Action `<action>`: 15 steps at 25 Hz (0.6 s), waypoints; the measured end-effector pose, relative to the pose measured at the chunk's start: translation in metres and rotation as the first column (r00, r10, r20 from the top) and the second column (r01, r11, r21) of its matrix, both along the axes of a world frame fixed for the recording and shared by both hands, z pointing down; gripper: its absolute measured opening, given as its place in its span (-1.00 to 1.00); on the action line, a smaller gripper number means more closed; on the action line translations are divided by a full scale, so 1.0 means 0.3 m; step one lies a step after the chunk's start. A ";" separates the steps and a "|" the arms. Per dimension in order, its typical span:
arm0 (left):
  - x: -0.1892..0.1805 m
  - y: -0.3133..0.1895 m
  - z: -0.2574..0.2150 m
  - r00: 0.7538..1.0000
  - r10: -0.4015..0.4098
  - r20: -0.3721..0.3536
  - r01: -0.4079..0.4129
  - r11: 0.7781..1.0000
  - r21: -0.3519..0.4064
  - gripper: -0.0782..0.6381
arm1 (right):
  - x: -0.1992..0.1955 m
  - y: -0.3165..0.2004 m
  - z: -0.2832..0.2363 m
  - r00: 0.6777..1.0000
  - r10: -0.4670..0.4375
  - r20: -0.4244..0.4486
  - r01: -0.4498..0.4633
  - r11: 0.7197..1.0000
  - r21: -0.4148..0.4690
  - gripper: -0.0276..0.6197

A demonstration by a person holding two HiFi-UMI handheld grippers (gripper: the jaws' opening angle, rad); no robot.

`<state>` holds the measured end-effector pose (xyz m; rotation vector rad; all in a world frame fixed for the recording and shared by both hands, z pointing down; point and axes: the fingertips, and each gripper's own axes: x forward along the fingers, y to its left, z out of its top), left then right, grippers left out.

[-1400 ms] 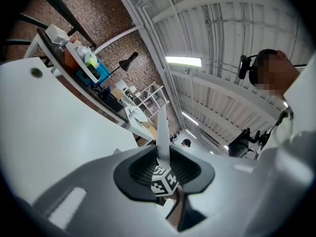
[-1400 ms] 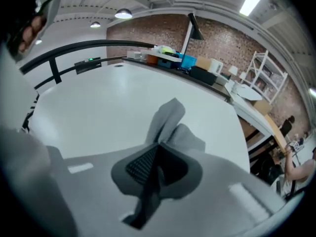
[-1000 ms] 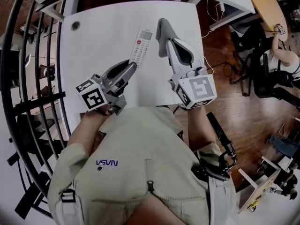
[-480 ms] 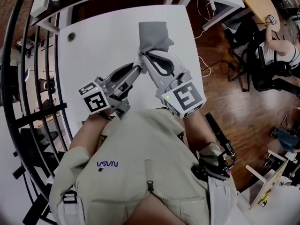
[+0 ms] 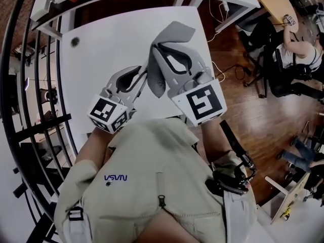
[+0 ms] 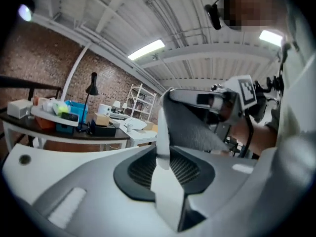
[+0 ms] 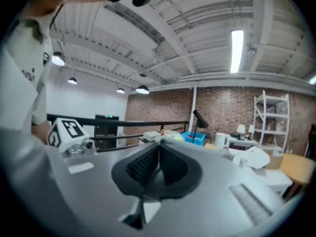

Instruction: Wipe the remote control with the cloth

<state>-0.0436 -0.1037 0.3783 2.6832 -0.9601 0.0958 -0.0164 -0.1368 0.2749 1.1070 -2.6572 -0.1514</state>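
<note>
I have the left gripper [image 5: 143, 75] clamped on the slim white plastic remote control [image 6: 162, 152]. The remote stands edge-on between the ribbed black pads, held up over the smooth white table [image 5: 101, 44]. My right gripper [image 5: 160, 50] is pinched tight on the soft grey woven cloth [image 5: 156, 82], and a loose fold of it hangs against the remote's far end. A second ago the remote showed its button face and the cloth hung apart, to its right. Since then the left gripper has rolled, the right has lifted, and the cloth now covers the remote in the head view.
</note>
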 end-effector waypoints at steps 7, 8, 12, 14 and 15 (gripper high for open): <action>0.007 0.005 -0.006 0.996 -0.020 0.090 0.014 0.997 0.070 -0.53 | -0.211 0.123 0.190 0.980 -0.174 -0.102 0.156 0.974 -0.166 -0.90; 0.004 0.000 0.001 0.998 -0.016 0.067 0.012 0.999 0.052 -0.53 | -0.214 0.131 0.175 0.983 -0.166 -0.072 0.154 0.977 -0.146 -0.90; -0.056 -0.001 0.004 0.995 0.024 -0.096 -0.029 0.999 -0.046 -0.53 | -0.048 0.015 0.037 0.991 0.106 0.084 -0.105 0.994 -0.017 -0.90; -0.076 0.004 -0.035 0.975 0.026 -0.223 -0.056 0.990 -0.129 -0.53 | 0.053 -0.061 0.004 0.968 0.206 0.144 -0.206 0.978 -0.020 -0.89; -0.068 0.001 -0.060 0.958 0.026 -0.286 -0.076 0.983 -0.166 -0.53 | 0.088 -0.090 -0.006 0.956 0.221 0.190 -0.220 0.975 -0.029 -0.90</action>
